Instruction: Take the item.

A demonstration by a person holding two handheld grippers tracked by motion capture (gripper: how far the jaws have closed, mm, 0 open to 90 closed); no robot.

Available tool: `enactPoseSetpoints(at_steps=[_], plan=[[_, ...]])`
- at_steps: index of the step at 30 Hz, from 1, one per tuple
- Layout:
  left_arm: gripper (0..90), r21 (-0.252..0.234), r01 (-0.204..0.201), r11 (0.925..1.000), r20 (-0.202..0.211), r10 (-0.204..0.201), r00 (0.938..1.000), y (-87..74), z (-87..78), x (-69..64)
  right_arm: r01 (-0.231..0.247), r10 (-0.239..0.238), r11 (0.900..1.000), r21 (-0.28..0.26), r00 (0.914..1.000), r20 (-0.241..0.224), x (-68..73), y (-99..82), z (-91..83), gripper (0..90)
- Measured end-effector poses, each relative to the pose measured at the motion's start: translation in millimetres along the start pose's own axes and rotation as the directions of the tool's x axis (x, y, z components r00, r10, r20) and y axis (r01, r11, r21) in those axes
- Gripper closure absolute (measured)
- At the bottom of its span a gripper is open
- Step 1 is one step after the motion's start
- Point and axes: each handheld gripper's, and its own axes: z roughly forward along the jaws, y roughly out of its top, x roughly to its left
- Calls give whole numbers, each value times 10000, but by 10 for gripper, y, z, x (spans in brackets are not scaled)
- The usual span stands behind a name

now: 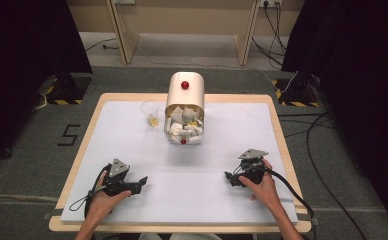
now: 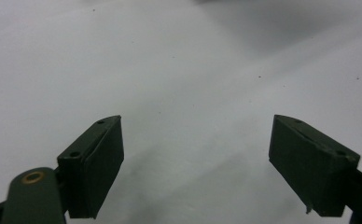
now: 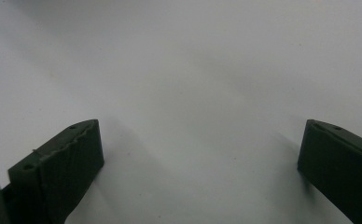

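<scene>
Bin [image 1: 184, 95] | far centre | well apart from both claws | jaws spread

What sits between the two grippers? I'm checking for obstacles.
Nothing: in the high view, bare white tabletop spans from left gripper to right gripper.

- My left gripper [image 2: 195, 158] has matt dark plastic jaws, with a brass-looking rivet at the hinge.
- My right gripper [image 3: 200, 172] has the same matt jaws; one pad looks ridged and rough.
- The table [image 1: 212, 165] has a smooth, matt white top with a pale wood rim.
- The bin [image 1: 184, 90] looks like glossy cream plastic, holding crumpled paper [image 1: 183, 127].
- The cup [image 1: 150, 112] is clear plastic.
</scene>
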Motion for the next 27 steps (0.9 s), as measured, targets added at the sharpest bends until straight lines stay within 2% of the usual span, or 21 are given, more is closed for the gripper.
enactPoseSetpoints(at_steps=[5,17,19,25,27], plan=[[162,-175,-9,9998,169,12,9999,-62,-36,-40,4,-4,10000,-4,10000,5,0,0,0,5],[150,-615,-295,9977,17,296,9996,-150,-125,-144,4,-4,10000,-5,10000,7,1,0,0,6],[150,-615,-353,9975,59,357,9993,-158,-132,-162,5,-5,10000,-4,10000,7,1,0,0,6],[149,-416,-805,9959,-305,793,9964,-180,-143,-232,40,-40,10000,-12,10000,8,-2,0,1,6],[149,-263,-855,9960,-265,848,9960,-190,-148,-254,24,-24,10000,-10,10000,9,-1,0,0,6]])
